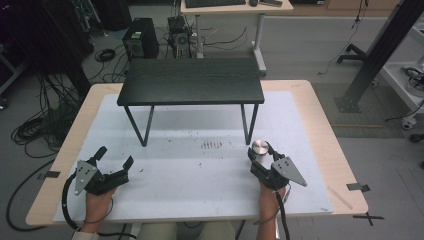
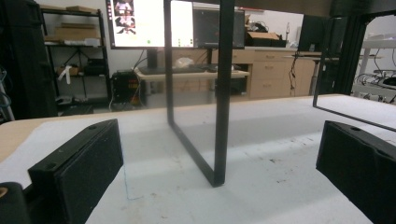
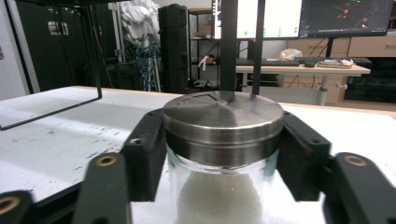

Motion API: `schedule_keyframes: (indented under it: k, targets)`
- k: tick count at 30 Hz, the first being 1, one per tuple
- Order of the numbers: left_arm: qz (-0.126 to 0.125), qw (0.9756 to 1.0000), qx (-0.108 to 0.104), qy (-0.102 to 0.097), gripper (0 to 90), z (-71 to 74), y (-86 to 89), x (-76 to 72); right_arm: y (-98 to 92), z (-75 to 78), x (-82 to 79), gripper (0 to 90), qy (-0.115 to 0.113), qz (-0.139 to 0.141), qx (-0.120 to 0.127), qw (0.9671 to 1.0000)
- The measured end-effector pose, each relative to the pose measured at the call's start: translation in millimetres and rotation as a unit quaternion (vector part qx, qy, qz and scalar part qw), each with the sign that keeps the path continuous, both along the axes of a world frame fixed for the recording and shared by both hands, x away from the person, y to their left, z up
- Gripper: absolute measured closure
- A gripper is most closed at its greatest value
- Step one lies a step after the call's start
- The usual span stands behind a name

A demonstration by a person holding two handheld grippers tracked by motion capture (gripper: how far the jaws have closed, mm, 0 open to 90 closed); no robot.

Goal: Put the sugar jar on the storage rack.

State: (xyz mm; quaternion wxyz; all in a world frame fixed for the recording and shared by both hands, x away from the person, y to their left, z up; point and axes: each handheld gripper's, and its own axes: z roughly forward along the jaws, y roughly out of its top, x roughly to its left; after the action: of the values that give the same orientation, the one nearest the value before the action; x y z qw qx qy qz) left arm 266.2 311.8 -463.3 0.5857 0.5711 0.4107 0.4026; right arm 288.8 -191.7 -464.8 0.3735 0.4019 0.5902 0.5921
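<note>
Fingers of right gripper (image 3: 219, 158) clamped on glass jar (image 3: 219, 186) below its metal lid (image 3: 223, 119); left gripper (image 1: 114, 159) fingers apart, resting on worktop (image 1: 200, 185).

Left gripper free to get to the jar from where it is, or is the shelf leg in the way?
Probably yes. The left gripper is open and holds nothing, with bare white mat between it and the jar. The black shelf legs stand farther back. But the right gripper already clamps the jar.
</note>
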Motion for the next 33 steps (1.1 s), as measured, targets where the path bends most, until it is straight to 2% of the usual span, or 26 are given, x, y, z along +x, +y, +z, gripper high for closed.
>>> schedule_keyframes:
  k: [33]
  targets:
    - [0.0, 1.0, 0.0, 0.001, 1.0, 0.1, 0.1, 0.0, -0.1, 1.0, -0.4, 42.5, 0.005, -0.001, -0.001, 1.0]
